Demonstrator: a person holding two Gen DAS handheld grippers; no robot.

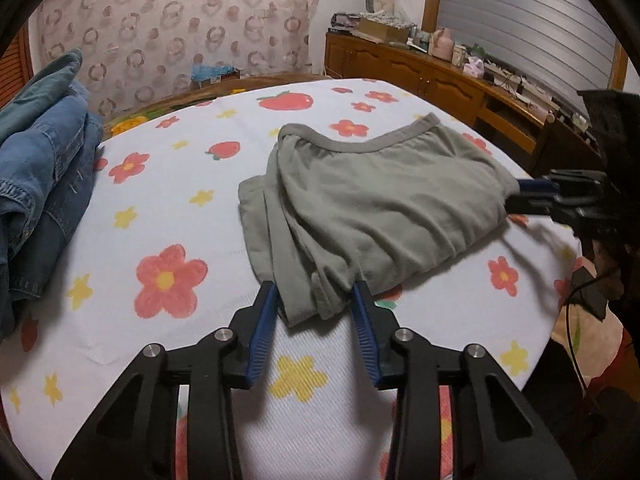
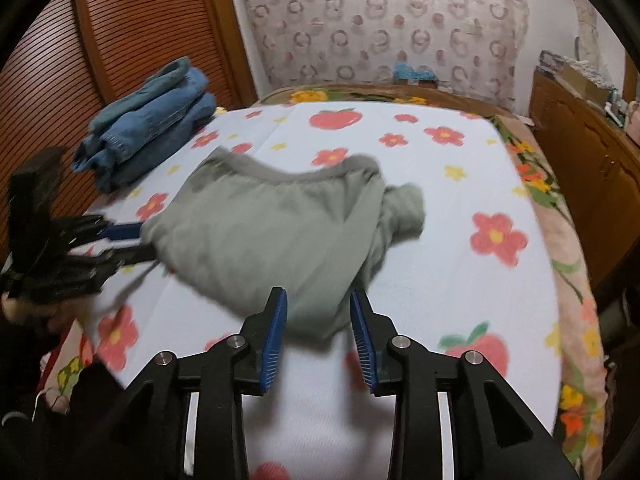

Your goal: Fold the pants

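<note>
Two views show the green pants (image 1: 372, 200) lying folded on the flowery bed (image 1: 168, 208). From the left wrist, the left gripper (image 1: 316, 300) has its blue fingers (image 1: 266, 320) apart, with a corner of the pants between them. Only this view shows a long wooden cabinet (image 1: 440, 76) full of small things. From the right wrist, the right gripper (image 2: 318, 306) is open too, around the near edge of the pants (image 2: 276, 232). This view shows a brown slatted door (image 2: 120, 48) behind folded jeans (image 2: 152, 120).
</note>
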